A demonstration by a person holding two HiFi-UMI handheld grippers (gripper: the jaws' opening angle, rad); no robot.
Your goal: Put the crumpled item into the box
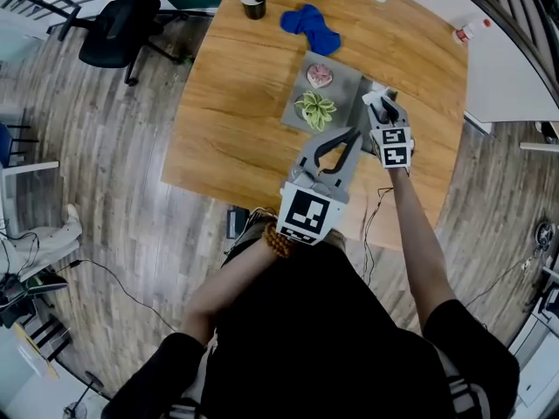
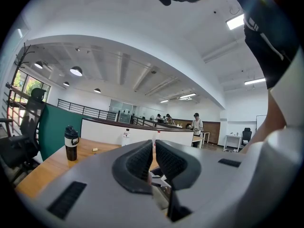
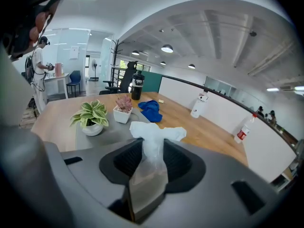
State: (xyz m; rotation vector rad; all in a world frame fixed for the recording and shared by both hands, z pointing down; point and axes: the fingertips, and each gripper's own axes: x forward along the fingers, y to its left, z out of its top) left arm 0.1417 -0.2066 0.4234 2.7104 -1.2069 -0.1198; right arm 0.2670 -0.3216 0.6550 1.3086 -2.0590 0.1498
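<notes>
**Right gripper** (image 3: 153,150): jaws closed on the crumpled item (image 3: 154,133). In the right gripper view the pads pinch its lower, narrow part. The white crumpled top stands clear above the jaws at frame centre. In the head view this gripper (image 1: 381,103) sits right of centre, over the right edge of the gray tray (image 1: 345,77) on the table (image 1: 227,103).

**Left gripper** (image 2: 154,145): jaws drawn together, tips all but meeting, nothing between them. In the head view it (image 1: 352,134) lies below the tray.

**Tray contents:** a leafy plant (image 1: 315,108) and a pink plant (image 1: 320,75). A blue cloth (image 1: 312,27) lies above the tray, towards the top of the frame.

**Handling, as judged:** the item looks thin, very light and soft, either tissue or film; I cannot tell which. It should crush rather than resist, so a firm pinch does no harm. It may cling to the pads on release. The present hold on the gathered neck seems sound.

**Box:** no walled box is plainly visible. The tray is the only candidate.
</notes>
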